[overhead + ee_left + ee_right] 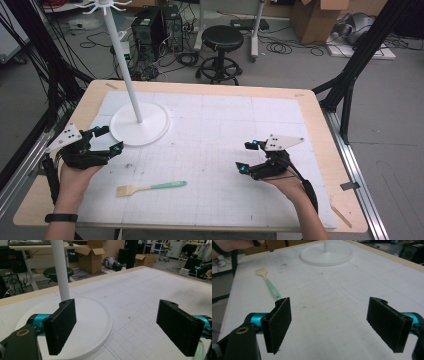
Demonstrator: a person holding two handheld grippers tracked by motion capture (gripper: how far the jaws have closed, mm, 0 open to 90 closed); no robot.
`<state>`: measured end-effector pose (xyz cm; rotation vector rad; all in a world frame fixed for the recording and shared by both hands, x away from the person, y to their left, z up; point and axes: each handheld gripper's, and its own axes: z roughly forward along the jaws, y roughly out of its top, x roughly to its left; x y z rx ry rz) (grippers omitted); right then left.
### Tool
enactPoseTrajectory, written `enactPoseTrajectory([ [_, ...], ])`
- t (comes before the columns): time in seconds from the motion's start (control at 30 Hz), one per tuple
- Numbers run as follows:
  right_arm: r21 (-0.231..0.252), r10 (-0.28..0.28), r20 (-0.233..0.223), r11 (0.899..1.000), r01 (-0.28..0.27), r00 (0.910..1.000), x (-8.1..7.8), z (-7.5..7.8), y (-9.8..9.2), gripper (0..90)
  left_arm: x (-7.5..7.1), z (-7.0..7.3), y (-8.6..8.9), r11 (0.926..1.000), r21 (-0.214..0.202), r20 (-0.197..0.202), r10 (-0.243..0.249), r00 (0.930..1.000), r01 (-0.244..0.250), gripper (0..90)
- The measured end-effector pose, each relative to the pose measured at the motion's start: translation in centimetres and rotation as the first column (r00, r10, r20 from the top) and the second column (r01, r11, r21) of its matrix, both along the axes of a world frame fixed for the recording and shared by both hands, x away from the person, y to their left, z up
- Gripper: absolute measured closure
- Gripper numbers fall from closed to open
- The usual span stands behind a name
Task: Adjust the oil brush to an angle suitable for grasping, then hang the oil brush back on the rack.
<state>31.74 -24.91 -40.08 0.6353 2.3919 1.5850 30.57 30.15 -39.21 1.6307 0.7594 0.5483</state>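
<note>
Your right tool (249,157) is spread wide with nothing between its jaws, hovering over bare mat at about 4 o'clock on the table (320,125). Your left tool (107,141) is spread too and empty, sitting at 9 o'clock just beside the rim of the white stand base (150,131).

The brush (150,188) lies flat at about 7 o'clock, green handle toward the right tool, bristles toward your left hand (75,177). It is well apart from both tools.

If you go for the handle with the right tool, the risk is the low, thin profile: jaws coming in too high will close on air, and jaws coming in too steep will scrape the mat (332,290) and skate the handle away. A pinch near the handle's tip would probably let the bristle end droop and swing.

On the left, watch the stand. Its tall pole (60,270) rises right ahead of that tool, so a careless sweep toward 12 o'clock could knock the pole or shove the base.
</note>
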Motion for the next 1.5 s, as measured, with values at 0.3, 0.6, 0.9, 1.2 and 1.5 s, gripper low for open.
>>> enactPoseTrajectory([
  [0.3,0.02,-0.129,0.005,0.991,0.129,0.9916,-1.1,-1.1,-3.6,17.7,0.2,-0.2,-0.2,0.9999,0.01,-0.005,0.001,1.0,-0.001,16.9],
  [0.6,0.072,-0.258,0.012,0.964,0.256,0.9661,-1.5,-1.5,-6.8,17.6,0.4,-0.4,-0.1,1.0,0.006,-0.001,0.006,1.0,-0.006,16.9],
  [0.9,0.089,-0.306,0.007,0.948,0.305,0.9519,-1.7,-1.6,-8.3,16.8,0.5,-0.4,-0.3,0.9999,0.014,-0.002,0.003,1.0,-0.003,16.8],
  [1.2,0.102,-0.318,0.001,0.943,0.316,0.948,-1.6,-1.7,-8.6,16.5,0.4,-0.3,-0.2,0.9999,0.009,0.007,0.009,0.9999,-0.009,16.9],
  [1.5,0.126,-0.329,-0.005,0.937,0.327,0.9443,-1.5,-1.5,-8.9,16.4,0.0,0.0,0.0,0.9999,-0.01,0.016,-0.005,0.9999,0.005,16.7],
])
